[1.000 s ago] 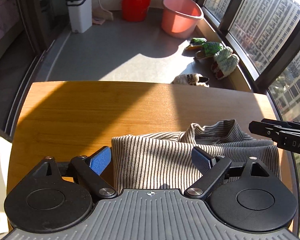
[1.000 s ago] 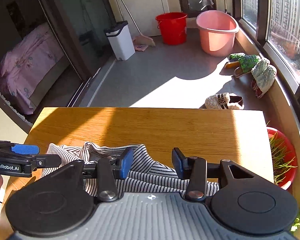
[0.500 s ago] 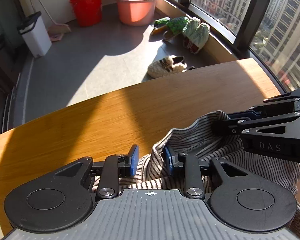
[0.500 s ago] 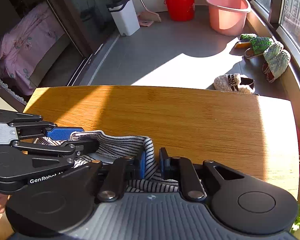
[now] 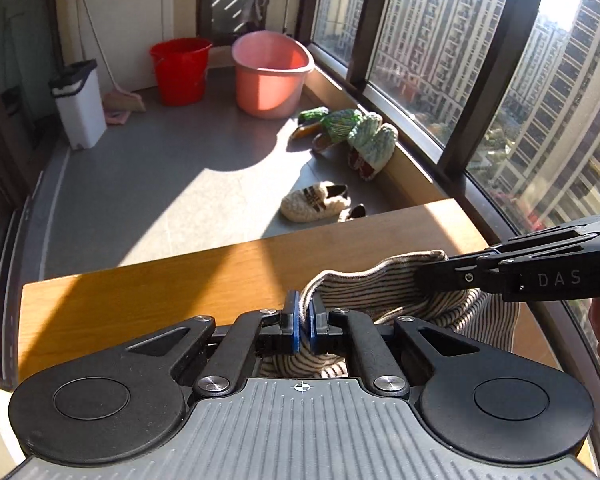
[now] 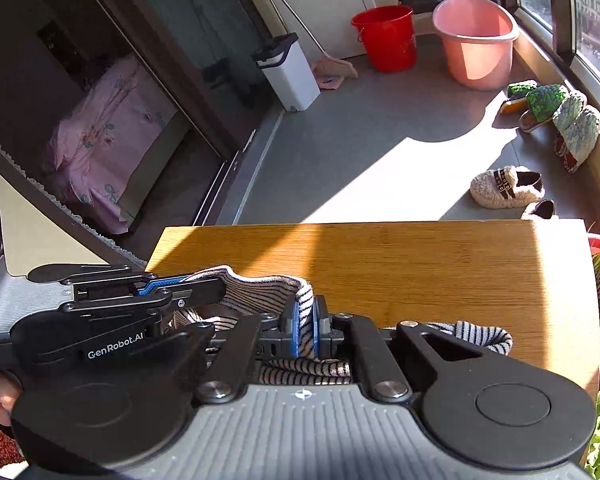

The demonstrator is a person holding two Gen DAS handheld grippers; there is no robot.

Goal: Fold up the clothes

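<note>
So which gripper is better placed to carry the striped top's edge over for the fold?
Neither alone: left gripper and right gripper are both shut on the striped top's edge, so they should probably carry it together.

I'm on a home balcony, high-rise flat.
Buckets (image 5: pixel 180 70), slippers (image 5: pixel 314 202), broom (image 5: pixel 122 100); bed (image 6: pixel 108 136) through glass door.

My left camera looks down along my left tool (image 5: pixel 303 322), close over the tabletop (image 5: pixel 160 292); my right camera does likewise along my right tool (image 6: pixel 305 326). Both share the tabletop, balcony floor (image 6: pixel 380 140) and pink tub (image 5: pixel 270 74).
</note>
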